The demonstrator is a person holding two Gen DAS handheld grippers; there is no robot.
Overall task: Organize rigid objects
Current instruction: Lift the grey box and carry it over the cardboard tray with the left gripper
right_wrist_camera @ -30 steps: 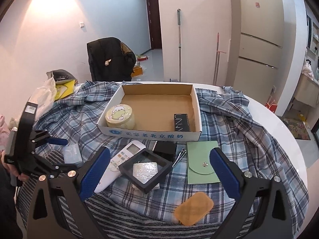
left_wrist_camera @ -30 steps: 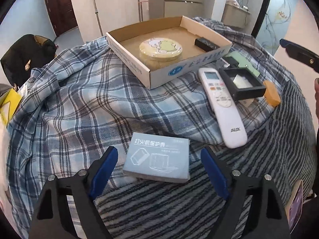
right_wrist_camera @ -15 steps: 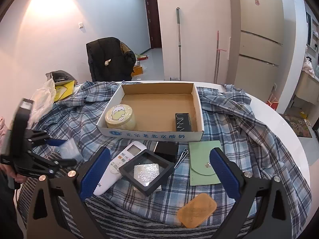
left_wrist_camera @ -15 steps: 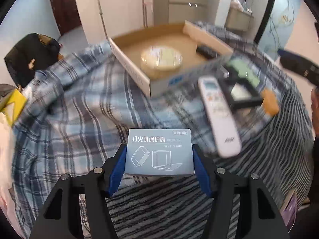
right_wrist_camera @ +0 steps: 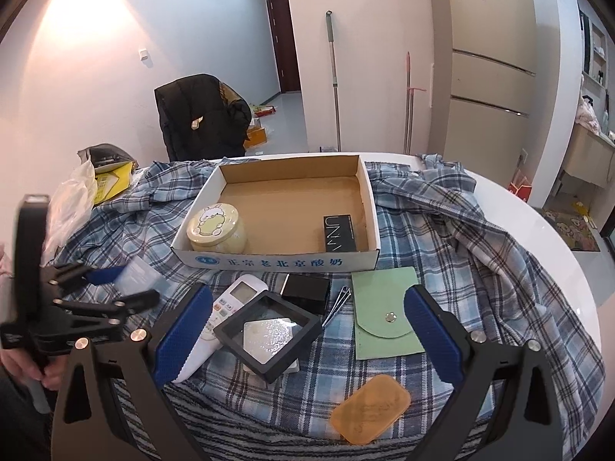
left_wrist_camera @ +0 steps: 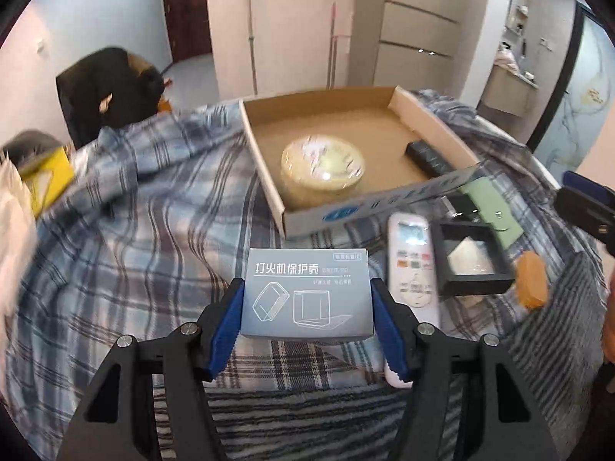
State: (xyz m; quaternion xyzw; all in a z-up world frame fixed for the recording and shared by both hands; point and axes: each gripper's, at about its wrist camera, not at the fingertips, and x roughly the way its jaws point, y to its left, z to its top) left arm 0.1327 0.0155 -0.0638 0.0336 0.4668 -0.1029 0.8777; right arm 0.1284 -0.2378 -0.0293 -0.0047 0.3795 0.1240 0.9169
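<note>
Bright indoor light, warm glow on the white wall (right_wrist_camera: 88, 38) at ten o'clock, blurred fisheye edges.

The grey-blue box (left_wrist_camera: 306, 292) says 打火机保护壳 in big white characters on top; the smaller print under it and in its corner is too tiny for me. The cardboard tray (right_wrist_camera: 280, 262) has 正宗老北京酸奶 in blue along its white front wall, next to a round blue logo. The black box (right_wrist_camera: 339, 232) inside reads "UNN", rest unclear.
</note>
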